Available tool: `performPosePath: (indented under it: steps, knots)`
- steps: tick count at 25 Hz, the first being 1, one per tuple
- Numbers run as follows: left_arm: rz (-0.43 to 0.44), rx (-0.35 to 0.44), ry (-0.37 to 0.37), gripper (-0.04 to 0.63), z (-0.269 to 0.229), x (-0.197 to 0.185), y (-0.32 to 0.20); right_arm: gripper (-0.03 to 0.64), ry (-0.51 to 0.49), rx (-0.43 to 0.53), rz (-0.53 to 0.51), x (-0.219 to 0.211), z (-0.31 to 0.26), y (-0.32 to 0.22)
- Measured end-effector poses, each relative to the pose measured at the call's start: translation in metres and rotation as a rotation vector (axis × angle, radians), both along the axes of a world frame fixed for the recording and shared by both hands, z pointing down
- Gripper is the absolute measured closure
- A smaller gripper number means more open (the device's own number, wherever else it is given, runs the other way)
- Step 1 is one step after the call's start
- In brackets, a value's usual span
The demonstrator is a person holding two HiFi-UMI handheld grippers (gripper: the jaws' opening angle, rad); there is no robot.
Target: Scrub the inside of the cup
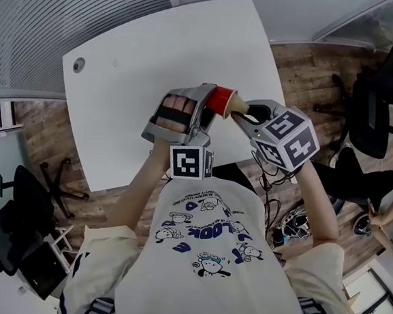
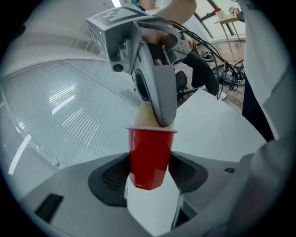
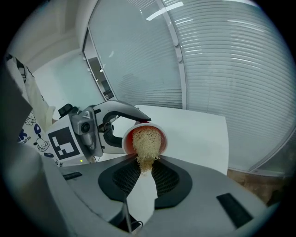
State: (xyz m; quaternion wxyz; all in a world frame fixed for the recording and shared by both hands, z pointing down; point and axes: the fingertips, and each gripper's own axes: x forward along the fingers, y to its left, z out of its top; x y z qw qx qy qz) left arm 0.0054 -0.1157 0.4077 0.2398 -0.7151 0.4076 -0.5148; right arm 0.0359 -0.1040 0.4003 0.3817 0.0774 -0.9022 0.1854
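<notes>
Left tool (image 2: 149, 176): closed on the red cup (image 2: 149, 155), pads pressing its lower sides.
Cup position: held in the air above the white bench (image 1: 159, 40), mouth facing the right tool (it lies sideways in the head view).
Right tool (image 3: 147, 172): narrow, clamped on the tail of a tan fibrous scrubber (image 3: 146, 143).
Scrubber: its bulk fills the cup's mouth, against the inner wall.

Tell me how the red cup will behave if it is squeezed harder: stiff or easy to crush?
The red cup looks thin-walled, so it would probably dent under a firmer squeeze from the left hand-held gripper. It seems light, holding only the fibrous scrubber. Its smooth tapered wall might slip between the pads.
</notes>
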Motion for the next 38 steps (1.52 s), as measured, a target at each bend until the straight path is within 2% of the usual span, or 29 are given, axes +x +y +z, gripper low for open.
performPosePath:
  steps: [8,19,27,38]
  knots:
    - [0.003,-0.096,0.057,0.301,0.008,-0.002,0.003,0.545,0.047,0.119,-0.078,-0.006,0.005,0.0]
    - [0.031,-0.236,0.125,0.301,0.02,-0.005,0.011,0.545,0.112,0.218,-0.182,-0.015,0.013,0.009]
    - [0.007,-0.363,0.265,0.301,0.028,0.001,0.02,0.546,0.166,0.306,-0.302,-0.011,0.018,0.013]
    - [-0.01,-0.504,0.41,0.301,0.029,0.002,0.032,0.548,0.2,0.453,-0.43,-0.015,0.016,0.021]
